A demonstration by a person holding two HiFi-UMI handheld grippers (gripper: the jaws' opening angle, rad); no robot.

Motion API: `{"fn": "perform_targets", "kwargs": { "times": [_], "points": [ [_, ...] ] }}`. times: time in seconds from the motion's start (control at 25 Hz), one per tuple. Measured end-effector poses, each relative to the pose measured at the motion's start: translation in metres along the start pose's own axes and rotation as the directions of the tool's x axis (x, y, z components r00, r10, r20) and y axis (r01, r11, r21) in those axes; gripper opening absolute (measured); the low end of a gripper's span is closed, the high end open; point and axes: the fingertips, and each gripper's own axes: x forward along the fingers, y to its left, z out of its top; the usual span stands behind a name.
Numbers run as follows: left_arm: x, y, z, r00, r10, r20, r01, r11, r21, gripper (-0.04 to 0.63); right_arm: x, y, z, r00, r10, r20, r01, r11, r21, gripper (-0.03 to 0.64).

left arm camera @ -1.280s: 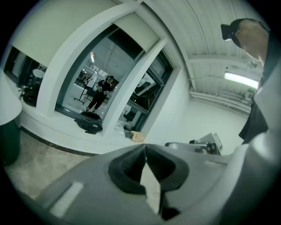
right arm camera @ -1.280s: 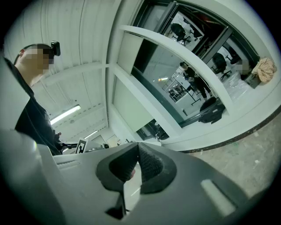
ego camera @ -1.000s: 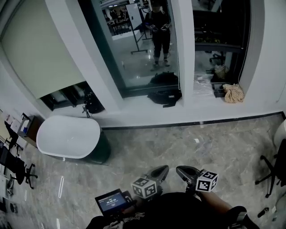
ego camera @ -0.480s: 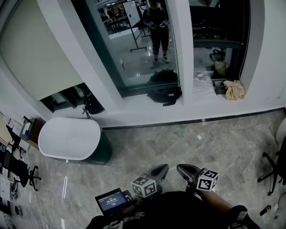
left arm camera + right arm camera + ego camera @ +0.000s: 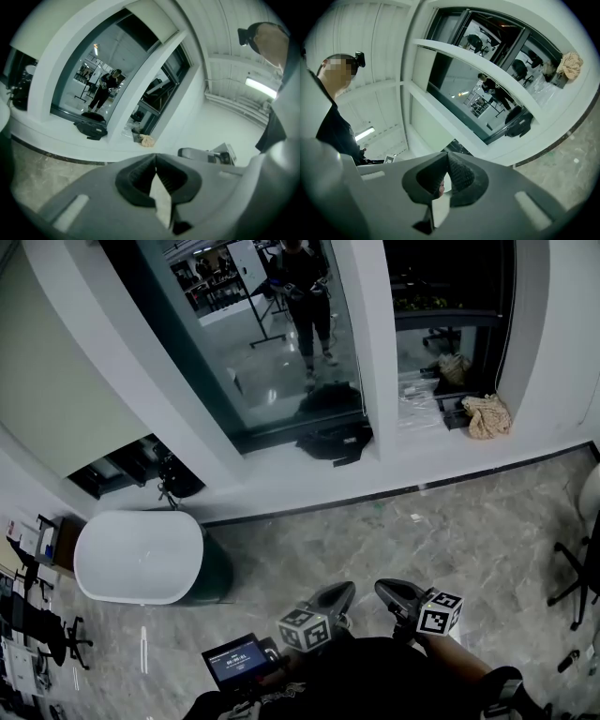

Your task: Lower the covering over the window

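Head view: left gripper (image 5: 345,591), right gripper (image 5: 382,589) clenched, empty, well apart from window (image 5: 253,343); screen (image 5: 234,659) writing too small to read.

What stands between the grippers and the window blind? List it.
Bare floor lies ahead of the shut left gripper and right gripper. A white tub stands below the part-lowered blind; a black bag lies on the sill below the middle window.

A: Cut off anywhere?
B: Upper left of the head view: blind (image 5: 42,399) clipped (top and left edges both). Far right: chair (image 5: 583,563) only partly in frame. Top centre: reflected person (image 5: 302,282) clipped at the head.
A: Readable, the small screen (image 5: 236,659) at the bottom?
B: Too small to read. Same for the clutter (image 5: 28,615) at lower left: too tiny to name.
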Motion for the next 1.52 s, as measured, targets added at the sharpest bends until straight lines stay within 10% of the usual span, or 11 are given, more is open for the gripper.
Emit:
{"fn": "perform_targets", "kwargs": {
  "times": [0.4, 0.88, 1.32, 1.52],
  "points": [
    [0.062, 0.127, 0.122, 0.991, -0.133, 0.005, 0.133, 0.991, 0.012, 0.003, 0.142, -0.060, 0.089, 0.991, -0.089, 0.097, 0.094, 0.994, -0.055, 0.008],
    [0.107, 0.237, 0.176, 0.998, -0.051, 0.034, 0.055, 0.991, -0.121, 0.003, 0.221, -0.125, 0.142, 0.987, -0.139, 0.076, 0.141, 0.990, -0.013, 0.008],
    [0.265, 0.267, 0.319, 0.985, -0.012, 0.170, 0.006, 0.999, 0.033, 0.003, 0.244, -0.228, 0.281, 0.999, -0.042, 0.023, 0.045, 0.988, -0.151, 0.008],
    [0.338, 0.246, 0.423, 0.944, -0.088, 0.319, 0.029, 0.983, 0.183, 0.014, 0.238, -0.263, 0.315, 0.997, -0.015, -0.071, -0.005, 0.960, -0.280, 0.008]
  ]
}}
